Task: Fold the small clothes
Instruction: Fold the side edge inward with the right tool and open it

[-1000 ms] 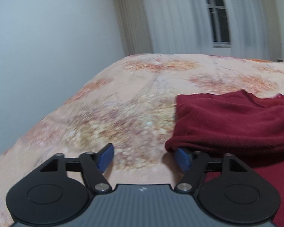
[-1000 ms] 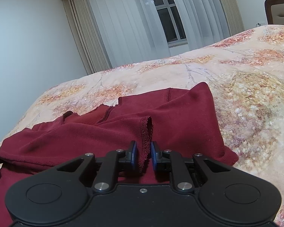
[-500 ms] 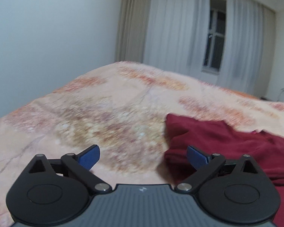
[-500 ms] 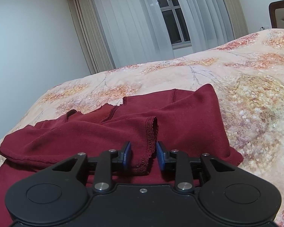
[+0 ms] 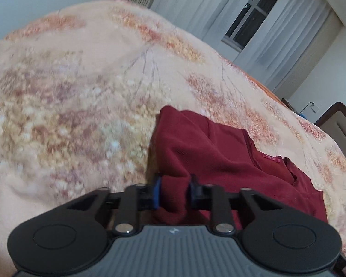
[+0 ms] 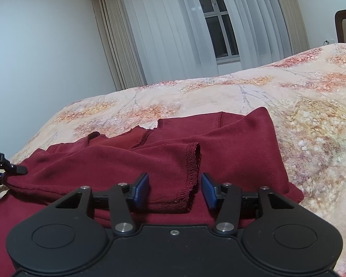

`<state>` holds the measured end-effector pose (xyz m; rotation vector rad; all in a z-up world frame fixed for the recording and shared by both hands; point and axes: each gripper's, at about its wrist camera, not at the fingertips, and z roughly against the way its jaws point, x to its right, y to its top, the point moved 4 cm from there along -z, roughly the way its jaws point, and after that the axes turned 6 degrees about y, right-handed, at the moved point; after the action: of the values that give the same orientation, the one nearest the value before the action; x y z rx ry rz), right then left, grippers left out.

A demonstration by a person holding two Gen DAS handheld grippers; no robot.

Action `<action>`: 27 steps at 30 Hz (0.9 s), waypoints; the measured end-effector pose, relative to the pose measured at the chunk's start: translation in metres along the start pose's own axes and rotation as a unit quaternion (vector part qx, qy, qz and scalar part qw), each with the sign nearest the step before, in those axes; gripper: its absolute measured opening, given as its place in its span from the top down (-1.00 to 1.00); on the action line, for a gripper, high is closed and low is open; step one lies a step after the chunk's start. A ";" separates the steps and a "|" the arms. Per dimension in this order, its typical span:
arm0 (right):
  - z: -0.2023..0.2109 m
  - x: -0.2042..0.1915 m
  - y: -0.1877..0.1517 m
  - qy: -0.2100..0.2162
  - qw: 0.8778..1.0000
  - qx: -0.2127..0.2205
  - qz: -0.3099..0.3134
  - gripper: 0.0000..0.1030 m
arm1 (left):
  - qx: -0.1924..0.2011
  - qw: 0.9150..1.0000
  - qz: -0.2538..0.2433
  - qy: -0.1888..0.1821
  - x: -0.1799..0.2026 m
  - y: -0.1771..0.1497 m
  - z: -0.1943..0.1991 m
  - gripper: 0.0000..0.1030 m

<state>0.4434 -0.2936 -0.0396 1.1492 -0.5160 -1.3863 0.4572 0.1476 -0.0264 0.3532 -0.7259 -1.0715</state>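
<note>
A dark red garment (image 5: 219, 159) lies on the floral bedspread (image 5: 69, 106), partly folded. My left gripper (image 5: 174, 194) is shut on a bunched left edge of the garment. In the right wrist view the garment (image 6: 230, 143) spreads across the bed, a sleeve cuff (image 6: 191, 170) lying on top. My right gripper (image 6: 175, 190) is open, its blue pads either side of the cuff without touching it. The left gripper (image 6: 13, 169) shows at the far left edge, pinching the garment's edge.
The bedspread (image 6: 311, 120) extends right and beyond the garment. White curtains and a window (image 6: 221, 34) stand behind the bed. A chair back (image 5: 341, 124) is at the right.
My left gripper swung to the garment's left edge and shut on it. My right gripper opened and let go of the sleeve cuff, which now lies on the garment.
</note>
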 end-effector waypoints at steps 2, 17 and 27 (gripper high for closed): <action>0.000 0.000 0.000 0.001 1.000 0.001 0.000 -0.06 | 0.037 0.999 -0.009 0.005 0.005 -0.002 0.013 0.81; 0.000 -0.003 -0.001 0.002 1.000 0.000 0.012 -0.27 | 0.077 0.989 -0.082 0.094 0.008 -0.019 0.012 0.16; -0.002 -0.011 -0.001 -0.012 0.999 -0.007 0.039 -0.72 | 0.077 0.984 -0.110 0.116 0.008 -0.031 0.019 -0.31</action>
<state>0.4429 -0.2823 -0.0376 1.0912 -0.5612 -1.3356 0.4253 0.1279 -0.0278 0.6923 -0.5707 -1.1611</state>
